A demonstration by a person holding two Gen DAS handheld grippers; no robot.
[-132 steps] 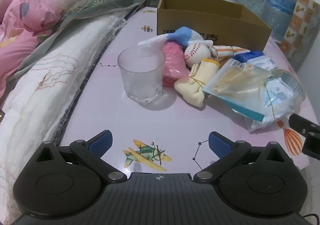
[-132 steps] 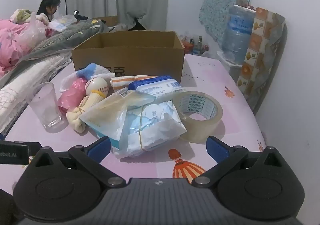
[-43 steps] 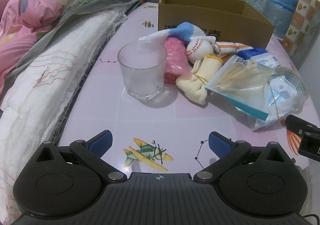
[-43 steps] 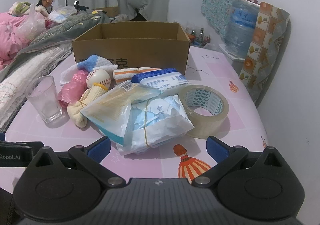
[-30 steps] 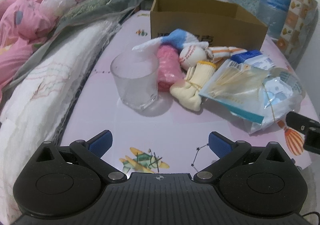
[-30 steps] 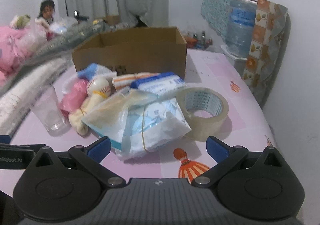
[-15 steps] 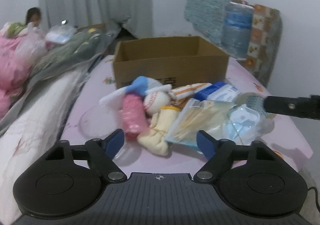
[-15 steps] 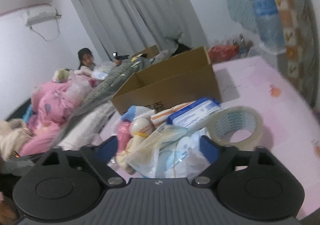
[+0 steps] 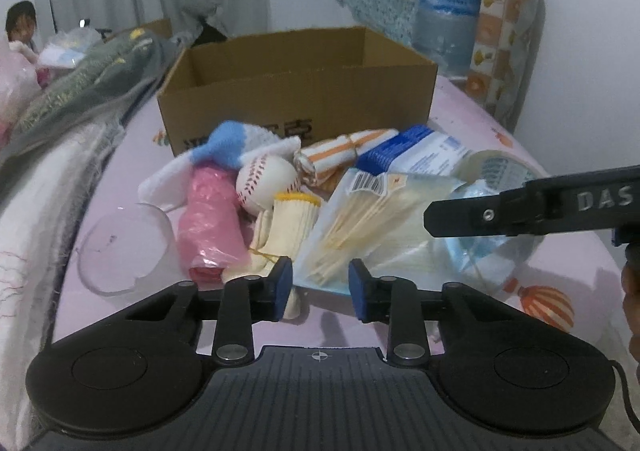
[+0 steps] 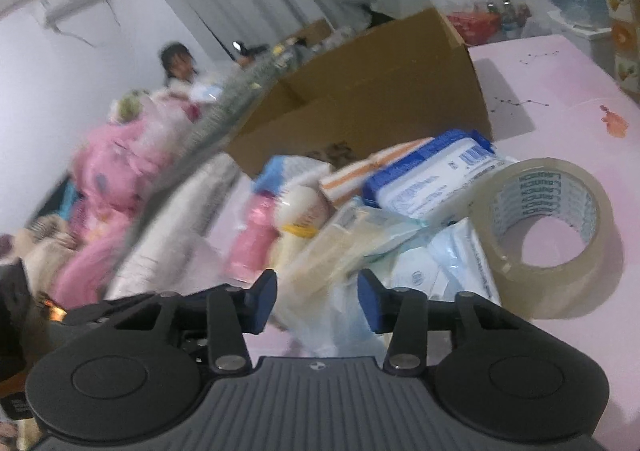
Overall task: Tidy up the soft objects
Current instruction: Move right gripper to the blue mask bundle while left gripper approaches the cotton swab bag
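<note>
Both grippers are closing in on the heap of soft goods lying on the pink table [image 9: 132, 139], in front of the open cardboard box [image 9: 296, 91] at 12 o'clock. The left gripper [image 9: 320, 283] has just been closing; its jaws now stand narrow, with the near corner of the clear packet of sticks [image 9: 372, 227] in the gap, and no pad can be confirmed as pressing on it. The right gripper [image 10: 316, 303] has also been closing and stands about half open over the crumpled plastic bags [image 10: 440, 271]; that view is blurred, so contact cannot be told. Nothing is judged held by either tool. Around the left gripper lie the cream glove bundle [image 9: 288, 227] at 11 o'clock, the pink plastic roll [image 9: 208, 219] at 10 o'clock, the baseball [image 9: 268, 179] beyond them, and a clear cup [image 9: 124, 247] at 9 o'clock. The tape roll [image 10: 552, 227] sits at 2 o'clock of the right gripper. Recommendation: each tool should take one item only, biting on bulk rather than on a slippery film edge; the cup and tape roll, being rigid, should be left alone and not knocked; lift clear of the heap before carrying to the box, so neighbours are not dragged along
</note>
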